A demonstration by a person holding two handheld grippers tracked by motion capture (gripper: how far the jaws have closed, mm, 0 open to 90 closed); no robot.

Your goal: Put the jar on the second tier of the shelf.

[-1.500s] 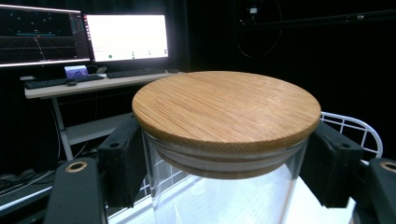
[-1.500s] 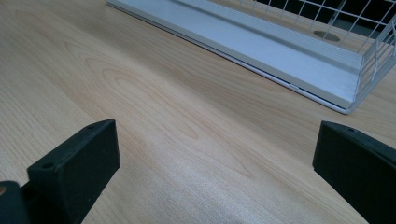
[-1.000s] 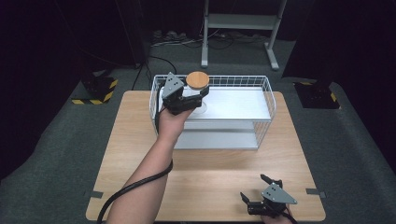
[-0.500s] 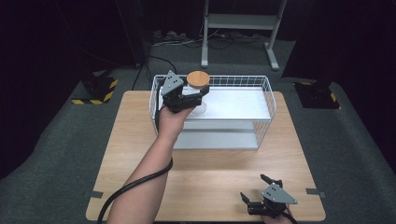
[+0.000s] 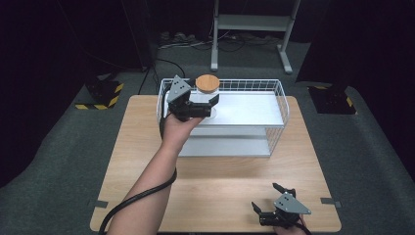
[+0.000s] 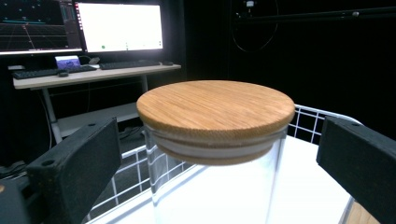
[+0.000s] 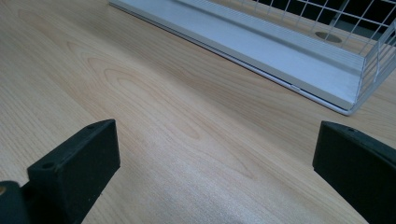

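At upper centre of the high view, the left gripper (image 5: 208, 104) has just opened; jaws spread, flanking the jar (image 5: 206, 93), pads clear. Glass, likely slick and fragile: grip the body below the lid (image 6: 215, 108). Right gripper (image 5: 274, 201) rests open, lower right.

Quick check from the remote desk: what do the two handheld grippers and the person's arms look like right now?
Both are black, blocky two-jaw tools. The left gripper and the right gripper each carry a grey three-cornered plate on top. The jaws are matte black rectangular pads. A thick black cable trails along the left forearm, which has no sleeve on it.
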